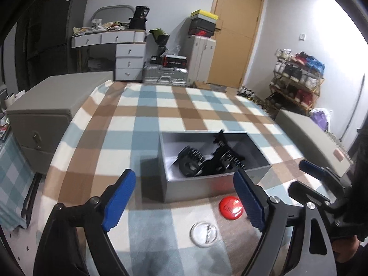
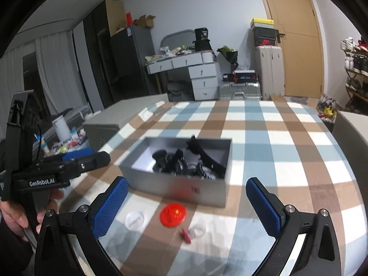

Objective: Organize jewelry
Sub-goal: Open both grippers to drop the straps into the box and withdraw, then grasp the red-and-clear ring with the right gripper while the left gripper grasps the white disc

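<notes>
- While nothing is held in either tool, the left wrist view shows the left gripper (image 1: 184, 197) with its jaws spread wide and empty above the checked cloth (image 1: 147, 119) that covers the tabletop.
- Straight ahead of it stands the grey box (image 1: 195, 188), open at the top, with a tangle of black hair clips (image 1: 207, 161) already lying inside; that part of the tidying looks done.
- Just in front of the box, on the cloth, sit a red round lid (image 1: 230, 207) and, nearer the camera, a clear round lid (image 1: 204, 234); both are apart from the box and apart from each other.
- At the right edge of this view the right gripper (image 1: 322, 179) comes in from the side.
- From the right wrist view, the right gripper (image 2: 186, 204) also has its jaws wide apart with nothing between them.
- Below it lie the clear round lid (image 2: 134, 220), the red round lid (image 2: 173, 214) and, closest to the camera, a small red piece (image 2: 185, 234) touching a clear ring-shaped piece (image 2: 198, 231); too blurred to say what these are.
- The grey box (image 2: 184, 188) sits just beyond them, clips (image 2: 184, 161) inside.
- On the left of this view a hand (image 2: 20, 216) grips the handle of the left gripper (image 2: 76, 161).
- My reading: the clips are stowed, the small loose items in front of the box are still to be sorted, so the job is part-way through.
</notes>
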The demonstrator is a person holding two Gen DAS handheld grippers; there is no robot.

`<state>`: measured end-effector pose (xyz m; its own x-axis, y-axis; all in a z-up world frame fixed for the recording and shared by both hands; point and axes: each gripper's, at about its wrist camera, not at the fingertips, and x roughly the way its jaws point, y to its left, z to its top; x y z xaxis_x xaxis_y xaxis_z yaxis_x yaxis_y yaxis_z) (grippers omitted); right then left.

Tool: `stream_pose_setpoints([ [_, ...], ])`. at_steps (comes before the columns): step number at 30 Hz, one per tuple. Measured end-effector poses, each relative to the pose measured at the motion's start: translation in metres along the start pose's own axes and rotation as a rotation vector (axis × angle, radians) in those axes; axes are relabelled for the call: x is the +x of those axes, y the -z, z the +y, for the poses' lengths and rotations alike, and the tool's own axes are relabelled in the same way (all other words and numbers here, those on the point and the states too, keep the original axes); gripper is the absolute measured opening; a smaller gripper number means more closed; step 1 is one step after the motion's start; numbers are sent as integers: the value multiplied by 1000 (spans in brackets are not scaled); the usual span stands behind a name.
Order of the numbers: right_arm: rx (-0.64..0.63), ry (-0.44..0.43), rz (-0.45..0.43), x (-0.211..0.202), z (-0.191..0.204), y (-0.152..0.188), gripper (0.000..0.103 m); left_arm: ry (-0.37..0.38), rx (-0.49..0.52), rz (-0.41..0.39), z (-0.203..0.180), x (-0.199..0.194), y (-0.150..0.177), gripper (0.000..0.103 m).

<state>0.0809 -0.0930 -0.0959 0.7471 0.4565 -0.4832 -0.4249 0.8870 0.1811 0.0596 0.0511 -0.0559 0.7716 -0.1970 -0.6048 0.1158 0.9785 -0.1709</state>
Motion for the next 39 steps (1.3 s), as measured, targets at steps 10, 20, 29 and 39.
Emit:
stream_pose_setpoints([
  [10, -24, 16, 124, 19, -1, 37, 96, -36, 26, 68, -2, 3, 29, 98],
  [20, -37, 14, 213, 40, 1, 48, 76, -15, 24, 124, 0, 10, 43, 98],
  [29, -47, 35, 255, 51, 2, 53, 41, 8, 44, 161, -4, 14, 48, 98],
  [39, -33, 20, 227, 44, 0, 53, 29, 29, 73, 205, -10, 21, 50, 98],
])
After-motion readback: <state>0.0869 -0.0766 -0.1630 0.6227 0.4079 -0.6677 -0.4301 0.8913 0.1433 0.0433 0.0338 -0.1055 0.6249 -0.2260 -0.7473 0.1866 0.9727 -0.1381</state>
